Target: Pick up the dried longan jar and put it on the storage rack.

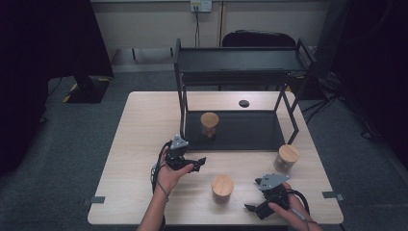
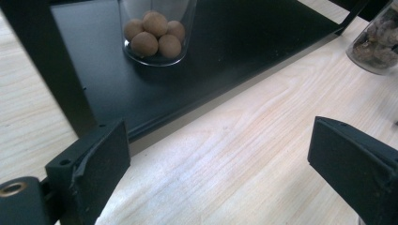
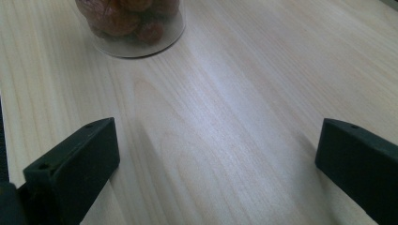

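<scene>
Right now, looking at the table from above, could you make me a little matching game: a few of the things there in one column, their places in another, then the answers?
Things
1. Glass jar of round brown balls with a wooden lid
2. Wooden-lidded glass jar of dark nuts
3. Third wooden-lidded jar
4. Small black disc

Places
A. On the table behind the black metal rack
B. Between the two grippers
C. On the rack's bottom shelf
D. By the rack's front right leg

Pairs: 1-C, 2-D, 3-B, 4-A

I see three upright glass jars with wooden lids: one (image 1: pixel 210 125) holding round brown balls on the rack's bottom shelf (image 1: pixel 250 134) at 12 o'clock, one (image 1: pixel 286 158) at 3 o'clock, one (image 1: pixel 222 188) at 6 o'clock.
</scene>
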### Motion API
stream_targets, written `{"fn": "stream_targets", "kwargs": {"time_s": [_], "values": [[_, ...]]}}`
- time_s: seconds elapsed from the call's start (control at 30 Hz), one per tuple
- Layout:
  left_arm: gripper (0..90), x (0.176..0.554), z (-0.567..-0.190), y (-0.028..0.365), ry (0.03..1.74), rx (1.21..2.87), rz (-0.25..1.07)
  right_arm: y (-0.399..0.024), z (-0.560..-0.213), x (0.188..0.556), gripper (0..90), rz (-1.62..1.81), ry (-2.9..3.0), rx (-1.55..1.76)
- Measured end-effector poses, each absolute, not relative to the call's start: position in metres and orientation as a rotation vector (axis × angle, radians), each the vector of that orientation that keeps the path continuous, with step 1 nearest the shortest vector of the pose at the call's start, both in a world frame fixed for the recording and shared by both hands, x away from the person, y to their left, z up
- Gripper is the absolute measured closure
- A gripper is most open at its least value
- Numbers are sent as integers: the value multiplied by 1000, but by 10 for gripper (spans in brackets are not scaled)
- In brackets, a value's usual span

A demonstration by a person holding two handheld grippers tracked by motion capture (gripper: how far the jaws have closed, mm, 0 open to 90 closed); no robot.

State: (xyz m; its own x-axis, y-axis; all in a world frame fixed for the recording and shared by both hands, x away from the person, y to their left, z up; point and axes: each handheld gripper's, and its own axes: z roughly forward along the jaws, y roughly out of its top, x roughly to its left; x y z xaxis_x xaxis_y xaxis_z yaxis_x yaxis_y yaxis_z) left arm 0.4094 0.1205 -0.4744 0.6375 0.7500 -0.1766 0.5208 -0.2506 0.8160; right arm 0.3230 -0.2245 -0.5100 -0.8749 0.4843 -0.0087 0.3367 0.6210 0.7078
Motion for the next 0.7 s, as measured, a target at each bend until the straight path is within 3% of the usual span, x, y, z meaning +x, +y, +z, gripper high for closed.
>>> {"fn": "stream_targets", "kwargs": {"time_s": [0.7], "values": [[59,397,-483,141,1040,1902,322,-225,-510,323,0,1094,2645,678]]}}
